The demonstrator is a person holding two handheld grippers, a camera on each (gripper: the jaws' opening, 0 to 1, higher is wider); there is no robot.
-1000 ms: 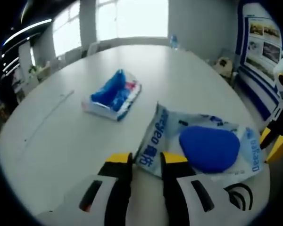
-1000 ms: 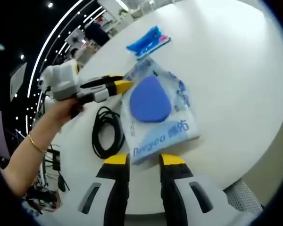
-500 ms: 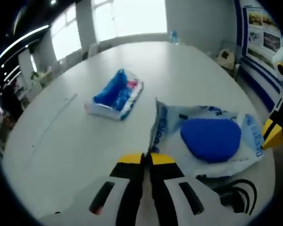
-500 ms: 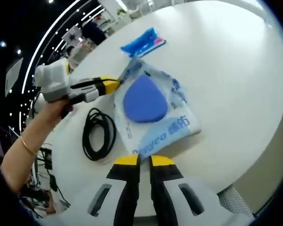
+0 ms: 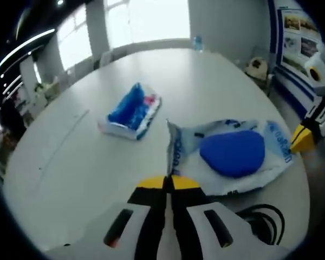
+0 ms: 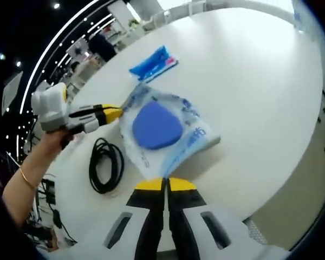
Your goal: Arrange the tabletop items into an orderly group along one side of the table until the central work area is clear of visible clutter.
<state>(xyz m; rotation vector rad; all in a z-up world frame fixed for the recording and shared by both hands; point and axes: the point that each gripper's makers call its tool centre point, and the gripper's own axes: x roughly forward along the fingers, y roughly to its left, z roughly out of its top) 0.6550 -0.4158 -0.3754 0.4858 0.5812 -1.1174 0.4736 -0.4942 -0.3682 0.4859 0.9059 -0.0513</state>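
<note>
At near table edge, left gripper [image 5: 168,183] pinching edge of clear bag [image 5: 230,162], yellow tips pressed together on plastic. Right gripper [image 6: 164,185] pinching opposite edge of same bag [image 6: 162,132] the same way. Bag holding blue pad [image 6: 150,125], sagging between both grippers over white table [image 5: 86,162]. Black cable [image 6: 105,165] lying coiled just left of bag. Blue-and-white packet [image 5: 131,108] lying farther out, apart from bag. Hand [image 6: 53,142] gripping left gripper.
</note>
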